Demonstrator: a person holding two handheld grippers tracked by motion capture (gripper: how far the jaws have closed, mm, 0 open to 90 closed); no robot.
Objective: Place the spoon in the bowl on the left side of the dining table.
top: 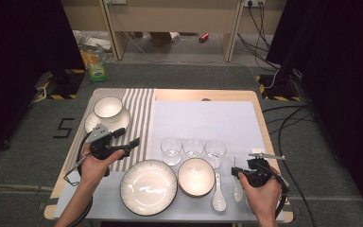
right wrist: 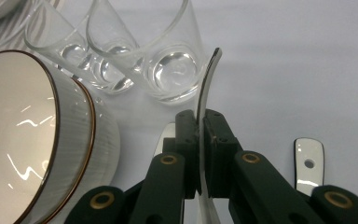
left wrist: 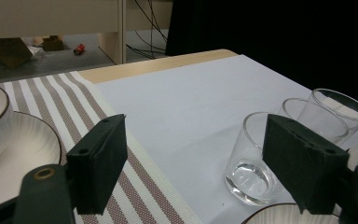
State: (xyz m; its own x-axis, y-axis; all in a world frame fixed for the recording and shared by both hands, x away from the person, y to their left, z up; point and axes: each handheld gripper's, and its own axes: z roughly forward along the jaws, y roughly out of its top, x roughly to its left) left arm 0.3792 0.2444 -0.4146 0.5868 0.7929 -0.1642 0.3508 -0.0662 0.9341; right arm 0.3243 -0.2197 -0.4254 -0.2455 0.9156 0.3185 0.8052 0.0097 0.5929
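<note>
My right gripper (right wrist: 200,154) has its jaws closed on the thin handle of a metal spoon (right wrist: 206,88), which stands on edge between the pads and curves upward past them toward the glasses. In the high view the right gripper (top: 237,171) sits at the near right of the table, and the spoon (top: 237,189) hangs from it, bowl toward me, just right of a white ceramic spoon (top: 218,196) lying on the pale mat (top: 203,118). A second white handle (right wrist: 308,163) with a small hole lies on the mat to the right of my jaws in the right gripper view. Ahead of the held spoon stand three empty glasses (top: 193,150) in a row, touching or nearly touching one another. To their near side sits a small ribbed bowl (top: 196,176) with a brown rim, and left of it a large ribbed plate (top: 148,187), both white. My left gripper (top: 128,142) hovers over the striped placemat (top: 139,106) with its jaws wide apart and nothing between the pads (left wrist: 98,161); through the gap I see the nearest glass (left wrist: 254,158). At the far left, a white bowl (top: 108,107) rests on a saucer (top: 92,123) on the striped mat.
</note>
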